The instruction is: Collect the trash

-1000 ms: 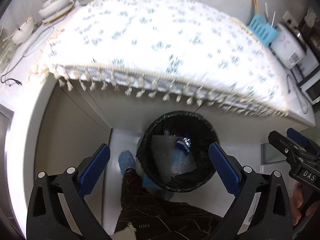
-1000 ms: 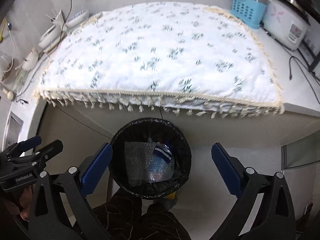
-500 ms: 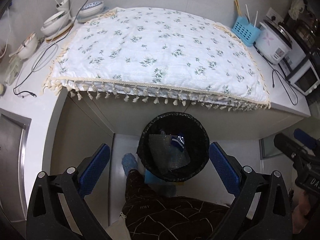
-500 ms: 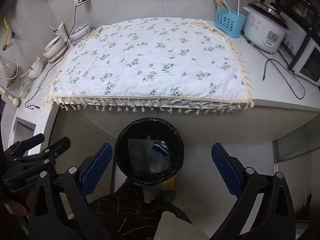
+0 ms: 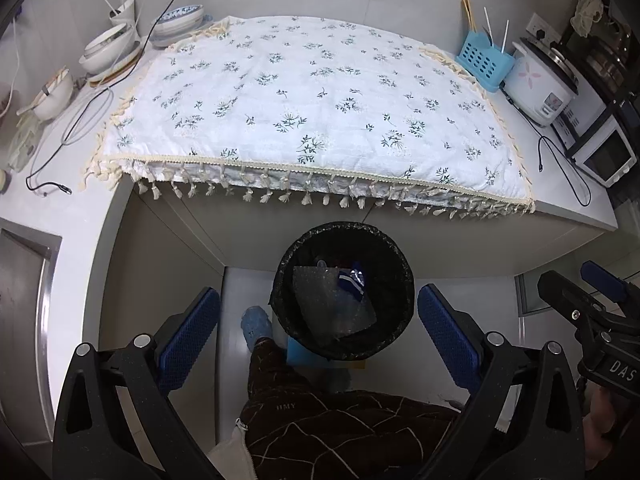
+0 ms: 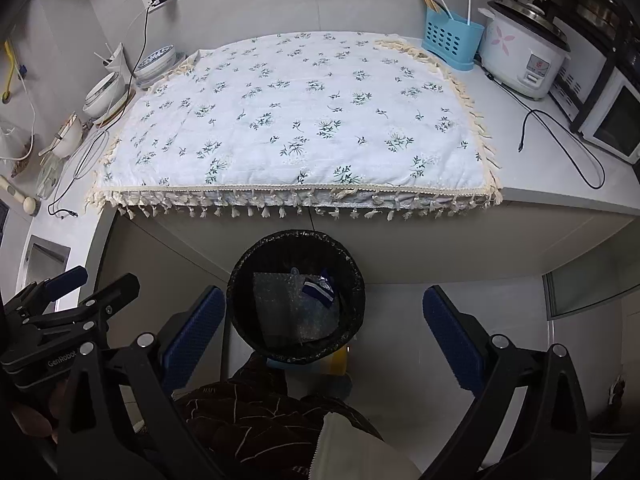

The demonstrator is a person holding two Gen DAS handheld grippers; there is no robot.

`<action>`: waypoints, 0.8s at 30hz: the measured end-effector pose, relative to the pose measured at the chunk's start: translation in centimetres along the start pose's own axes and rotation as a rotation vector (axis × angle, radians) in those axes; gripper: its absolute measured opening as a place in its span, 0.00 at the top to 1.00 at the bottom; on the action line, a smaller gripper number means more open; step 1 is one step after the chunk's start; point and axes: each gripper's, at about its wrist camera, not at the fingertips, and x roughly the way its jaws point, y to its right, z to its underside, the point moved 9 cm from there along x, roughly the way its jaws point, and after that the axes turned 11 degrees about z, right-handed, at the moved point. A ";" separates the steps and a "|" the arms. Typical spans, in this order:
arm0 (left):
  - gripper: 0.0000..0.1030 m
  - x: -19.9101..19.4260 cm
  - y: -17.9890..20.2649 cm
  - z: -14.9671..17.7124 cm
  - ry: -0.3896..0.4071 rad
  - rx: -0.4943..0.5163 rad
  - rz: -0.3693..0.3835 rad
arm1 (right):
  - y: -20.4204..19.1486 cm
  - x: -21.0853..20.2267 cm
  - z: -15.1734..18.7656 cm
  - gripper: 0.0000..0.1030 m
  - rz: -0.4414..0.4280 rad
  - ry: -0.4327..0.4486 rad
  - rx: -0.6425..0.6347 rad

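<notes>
A round black-lined trash bin stands on the floor below the counter edge; it also shows in the right wrist view. Inside lie a sheet of bubble wrap and a blue-and-white wrapper, which the right wrist view also shows. My left gripper is open and empty, held high above the bin. My right gripper is open and empty, also above the bin. Each gripper shows at the edge of the other's view.
A white floral cloth with tassels covers the counter. Bowls and cables sit at the left; a blue utensil holder, a rice cooker and a microwave at the right. The person's legs are below.
Both grippers have pulled up and back from the bin. The bin looks smaller and more of the counter is in view. Both stay open and empty.
</notes>
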 end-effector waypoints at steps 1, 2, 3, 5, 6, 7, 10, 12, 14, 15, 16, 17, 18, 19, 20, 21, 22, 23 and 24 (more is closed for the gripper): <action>0.06 0.0 -0.1 0.1 -0.002 -0.003 -0.001 | -0.1 0.0 0.1 0.07 -0.002 -0.001 -0.002; 0.06 0.0 -0.1 0.1 -0.002 -0.005 -0.001 | -0.1 0.1 0.1 0.07 -0.001 -0.006 -0.003; 0.06 0.0 -0.1 0.2 -0.003 -0.007 -0.001 | -0.2 0.2 0.2 0.07 -0.003 -0.010 -0.005; 0.06 -0.1 -0.2 0.3 -0.005 -0.007 -0.002 | -0.4 0.2 0.2 0.07 -0.004 -0.014 -0.011; 0.06 -0.1 -0.2 0.4 -0.006 -0.007 -0.003 | -0.5 0.2 0.3 0.07 -0.004 -0.014 -0.013; 0.06 -0.1 -0.2 0.4 -0.006 -0.007 -0.002 | -0.5 0.2 0.3 0.07 -0.005 -0.014 -0.014; 0.06 -0.1 -0.3 0.4 -0.010 -0.007 -0.002 | -0.6 0.4 0.3 0.07 -0.007 -0.020 -0.018; 0.06 -0.1 -0.3 0.4 -0.010 -0.007 -0.003 | -0.6 0.5 0.4 0.07 -0.009 -0.022 -0.019; 0.06 -0.1 -0.3 0.4 -0.010 -0.004 -0.003 | -0.7 0.6 0.4 0.07 -0.008 -0.028 -0.018; 0.06 -0.1 -0.3 0.4 -0.011 -0.003 -0.004 | -0.7 0.8 0.4 0.07 -0.011 -0.032 -0.017; 0.06 0.0 -0.3 0.5 -0.013 -0.002 -0.005 | -0.7 0.9 0.5 0.07 -0.011 -0.037 -0.018; 0.06 0.1 -0.4 0.5 -0.015 -0.003 -0.006 | -0.7 0.9 0.5 0.07 -0.011 -0.041 -0.018; 0.06 0.1 -0.4 0.5 -0.018 -0.003 -0.007 | -0.8 1.0 0.5 0.07 -0.012 -0.044 -0.018; 0.06 0.2 -0.4 0.5 -0.022 -0.002 -0.007 | -0.8 1.0 0.5 0.07 -0.013 -0.045 -0.018; 0.06 0.2 -0.4 0.4 -0.024 -0.002 -0.007 | -0.8 1.0 0.5 0.07 -0.012 -0.046 -0.019; 0.06 0.2 -0.4 0.3 -0.027 -0.002 -0.007 | -0.8 1.1 0.5 0.07 -0.012 -0.046 -0.021; 0.06 0.3 -0.5 0.3 -0.029 -0.003 -0.008 | -0.9 1.0 0.5 0.07 -0.011 -0.047 -0.022; 0.06 0.3 -0.5 0.2 -0.030 -0.004 -0.007 | -0.9 1.0 0.5 0.07 -0.012 -0.047 -0.022; 0.06 0.3 -0.4 0.0 -0.031 -0.002 -0.004 | -0.9 1.1 0.4 0.07 -0.012 -0.048 -0.022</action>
